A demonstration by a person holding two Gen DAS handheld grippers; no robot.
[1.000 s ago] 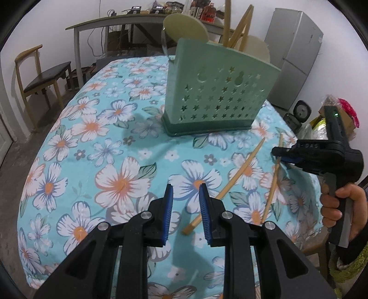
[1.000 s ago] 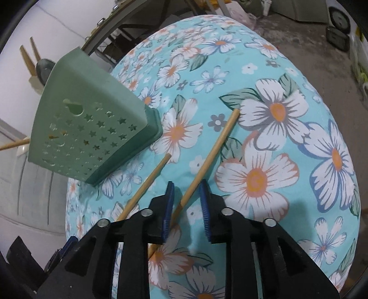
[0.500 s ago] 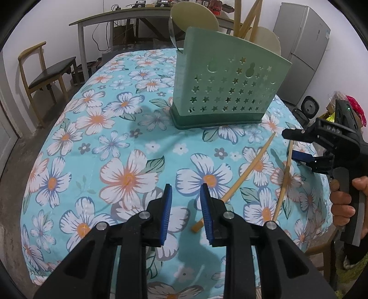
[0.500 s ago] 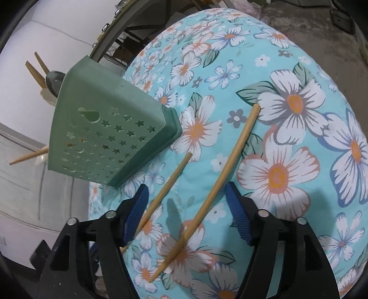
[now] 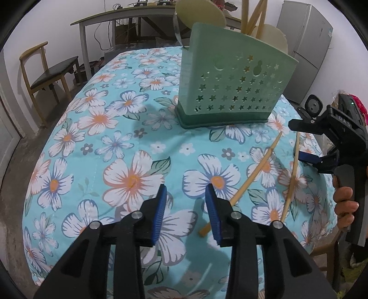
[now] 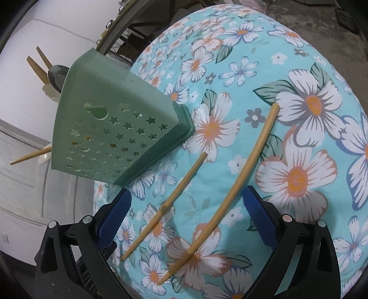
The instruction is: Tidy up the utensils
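A green utensil holder (image 5: 232, 92) with star holes stands on the floral tablecloth (image 5: 110, 142); chopsticks and pale spoons stick out of its top. It also shows in the right wrist view (image 6: 110, 135). Two loose wooden chopsticks lie on the cloth: one (image 5: 250, 177) just right of my left gripper, one (image 5: 292, 174) nearer the right edge. In the right wrist view both chopsticks (image 6: 165, 207) (image 6: 230, 195) lie between the wide-open fingers of my right gripper (image 6: 186, 220). My left gripper (image 5: 186, 214) is open and empty above the cloth. The right gripper (image 5: 308, 142) also shows in the left wrist view.
A wooden chair (image 5: 48, 76) and a grey table (image 5: 119, 16) stand behind the round table. A grey fridge (image 5: 306, 50) is at the back right. The table edge drops off close to the right chopstick.
My right gripper has opened wide and drawn back a little, letting go of the chopstick it was around. My left gripper has opened wider and come closer to the holder.
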